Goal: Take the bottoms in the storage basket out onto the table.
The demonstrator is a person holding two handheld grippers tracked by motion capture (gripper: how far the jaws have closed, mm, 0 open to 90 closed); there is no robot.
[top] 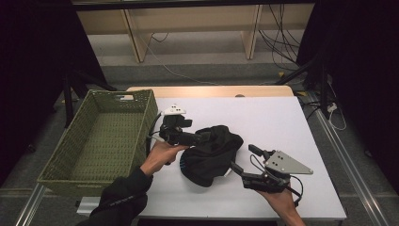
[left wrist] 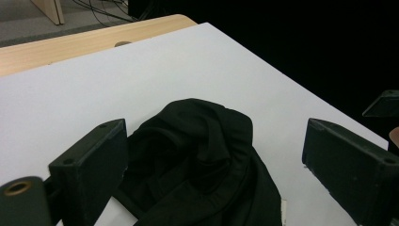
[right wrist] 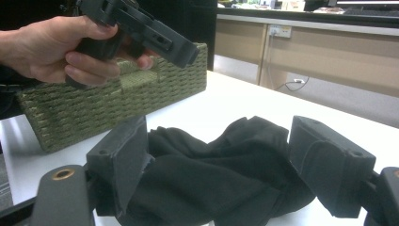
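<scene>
A black cloth (top: 209,155) lies bunched in a soft heap on the white table (top: 282,122), just right of the green woven basket (top: 101,136), and both grippers are at it. The left gripper (top: 200,137) sits at the heap's upper left edge with its jaws wide apart; in the left gripper view the cloth (left wrist: 197,160) lies between and ahead of them, brushing the left jaw but not pinched. The right gripper (top: 240,169) comes in from the lower right, its jaws also spread; in the right gripper view the cloth (right wrist: 221,174) bulges between them and leans on the left jaw, yet the right jaw stands off it, so I judge nothing is clamped yet. The work looks like gathering the cloth to lift it, probably toward the basket. To do that well, each gripper should push a little deeper so a thick fold, not a single thin edge, sits between the pads, then close firmly; the two grips should be well apart on the heap so it lifts without trailing. The cloth is matte, limp and creased, with a rolled hem and a pale label near its lower edge; it will sag and slip easily. The basket (right wrist: 117,94) is stiff, rectangular, with a coarse ribbed weave and a cut handle slot, and its floor is bare. The table is smooth and flat, so the fabric may slide rather than bunch when nudged.
</scene>
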